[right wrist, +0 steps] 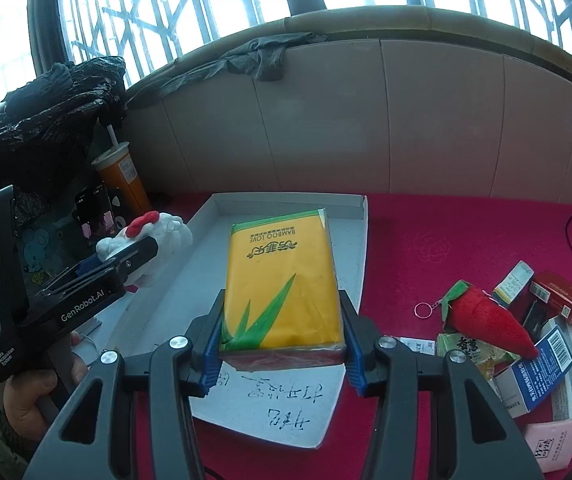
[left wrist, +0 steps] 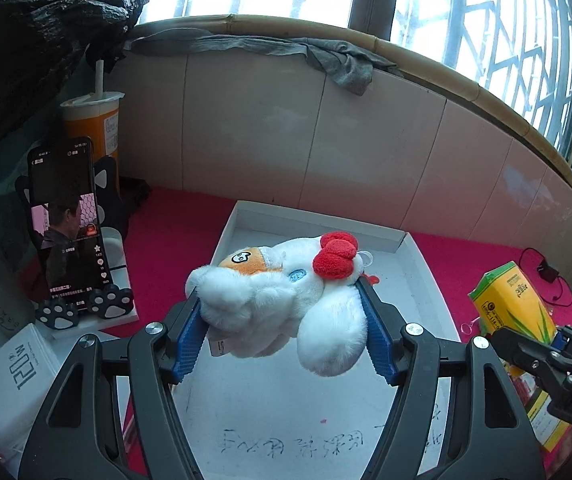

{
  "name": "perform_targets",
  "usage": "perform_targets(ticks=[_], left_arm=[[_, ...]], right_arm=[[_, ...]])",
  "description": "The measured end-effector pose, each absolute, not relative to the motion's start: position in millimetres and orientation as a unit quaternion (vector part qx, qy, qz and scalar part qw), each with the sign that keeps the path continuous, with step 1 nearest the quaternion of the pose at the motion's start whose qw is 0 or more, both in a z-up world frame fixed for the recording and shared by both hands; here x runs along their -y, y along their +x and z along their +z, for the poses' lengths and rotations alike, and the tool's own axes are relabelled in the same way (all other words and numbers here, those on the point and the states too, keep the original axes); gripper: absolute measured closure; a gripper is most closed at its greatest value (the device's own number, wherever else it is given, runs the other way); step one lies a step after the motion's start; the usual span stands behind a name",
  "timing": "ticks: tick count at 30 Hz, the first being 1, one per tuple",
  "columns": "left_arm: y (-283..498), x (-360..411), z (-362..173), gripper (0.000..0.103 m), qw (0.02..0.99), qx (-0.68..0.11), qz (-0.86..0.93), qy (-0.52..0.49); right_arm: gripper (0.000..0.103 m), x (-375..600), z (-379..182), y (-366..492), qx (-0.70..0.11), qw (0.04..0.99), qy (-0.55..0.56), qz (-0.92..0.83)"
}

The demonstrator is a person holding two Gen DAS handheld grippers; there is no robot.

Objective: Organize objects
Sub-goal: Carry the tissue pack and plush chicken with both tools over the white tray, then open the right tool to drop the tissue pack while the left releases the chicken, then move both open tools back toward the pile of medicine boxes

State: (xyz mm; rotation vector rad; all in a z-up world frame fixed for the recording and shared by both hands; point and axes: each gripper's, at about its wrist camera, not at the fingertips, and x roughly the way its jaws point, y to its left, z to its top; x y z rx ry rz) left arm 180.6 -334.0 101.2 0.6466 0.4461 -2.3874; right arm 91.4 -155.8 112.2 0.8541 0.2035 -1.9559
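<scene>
On the left, the left hand-held gripper (left wrist: 281, 320) is clamped on a white plush toy (left wrist: 281, 292) with a red bow, its blue pads pressing the fur on both sides; the toy hangs clear above the white tray (left wrist: 426, 264), which lies on the desk (left wrist: 173, 224) with its red cover, and the tray floor below it is bare except for handwriting. To the right, the right hand-held gripper (right wrist: 281, 340) grips a yellow tissue pack (right wrist: 281, 280) across its near end, the pack held out over the same tray (right wrist: 360, 240); in the left wrist view the pack (left wrist: 514, 300) shows beyond the tray's right wall. Further right, a heap of unsorted things waits on the red cover: a red plush strawberry (right wrist: 486, 316), small boxes and packets.

The step in hand looks like carrying both items to the tray; neither has been set down. The next move calls for lowering each until it rests on the tray floor, then letting the jaws part; toy and pack should land side by side, leaving room for the rest; the soft toy may cling to the pads.
</scene>
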Motion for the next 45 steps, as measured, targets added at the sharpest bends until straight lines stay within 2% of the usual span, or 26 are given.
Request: perform_targets(ticks=[7,12,13,16,17,18,19,29,45], left_arm=[[166.7,339.9,89.2,0.033,0.316,-0.164,-0.897,0.263],[163.9,346.7,81.5,0.027,0.311,-0.189,-0.892,0.268],[164.3,347.7,80.6,0.026,0.306,-0.197,-0.892,0.269],[168.6,347.1,81.8,0.021,0.303,-0.205,-0.895,0.254],[170.2,345.2,83.8,0.017,0.312,-0.199,-0.896,0.247],[171.8,343.0,86.1,0.007,0.322,-0.190,-0.896,0.240],[173.3,341.2,88.3,0.000,0.332,-0.183,-0.895,0.236],[185.1,323.9,102.5,0.000,0.352,-0.167,-0.896,0.214],[184.1,261.2,103.3,0.000,0.300,-0.153,-0.917,0.216]], right_arm=[[0.053,179.6,90.5,79.0,-0.087,0.467,0.374,-0.797],[0.052,194.5,89.5,81.6,-0.095,0.470,0.363,-0.799],[0.048,196.7,89.8,82.3,-0.096,0.472,0.363,-0.798],[0.010,195.0,91.9,87.4,-0.099,0.470,0.347,-0.806],[0.001,193.0,93.4,88.9,-0.098,0.469,0.340,-0.809],[0.000,190.3,94.4,90.3,-0.097,0.470,0.335,-0.811],[0.000,187.5,95.3,91.4,-0.094,0.470,0.333,-0.812],[0.000,155.6,102.3,102.3,-0.078,0.471,0.316,-0.820],[0.000,84.2,110.6,106.2,-0.030,0.457,0.296,-0.838]])
